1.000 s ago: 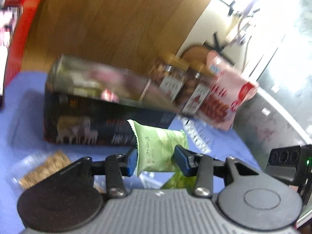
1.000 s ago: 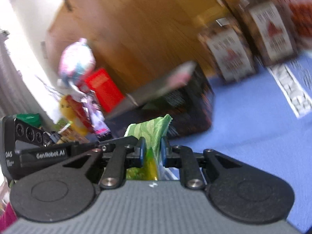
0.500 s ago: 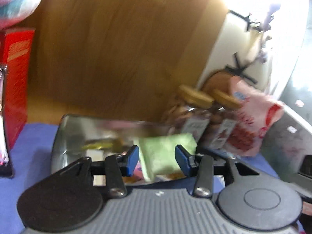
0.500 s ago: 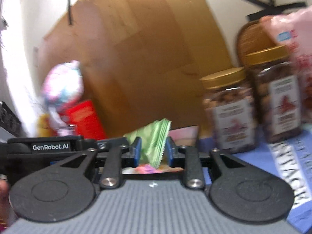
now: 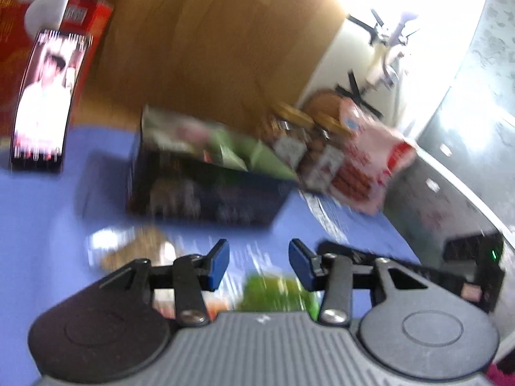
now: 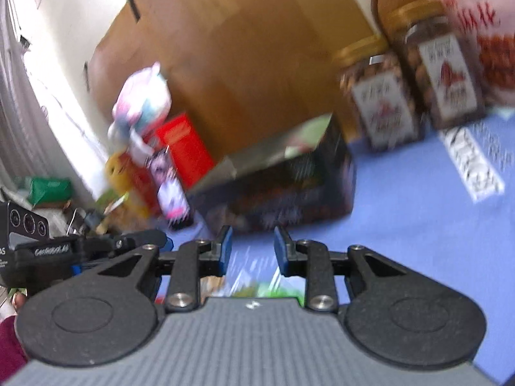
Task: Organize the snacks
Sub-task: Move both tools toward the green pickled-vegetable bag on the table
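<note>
In your left wrist view, a dark upright carton [image 5: 40,99] printed with a figure in white stood at the left edge of the blue table [image 5: 48,225], with a red box [image 5: 93,16] behind it in the upper left. Lower left of centre lay a blurred clear packet of brown biscuits [image 5: 141,244]. At centre sat the open dark box [image 5: 206,189], with green snack packets [image 5: 254,157] lying in its top toward the right end. Your left gripper [image 5: 259,263] was released, its blue pads wide apart with nothing between them; a green packet [image 5: 276,292] showed on the table just below them, close to the gripper body. To the right of the box stood two gold-lidded jars [image 5: 302,141], and a pink-and-red snack bag [image 5: 370,160] leaned beside them. In your right wrist view, a pastel plush toy [image 6: 141,99] sat upper left above a red box [image 6: 183,148], the dark box [image 6: 283,193] was at centre, and the two jars [image 6: 412,90] stood upper right on the table [image 6: 418,225]. Your right gripper [image 6: 251,247] was also released and empty, with a blurred green packet [image 6: 273,289] low behind its pads.
</note>
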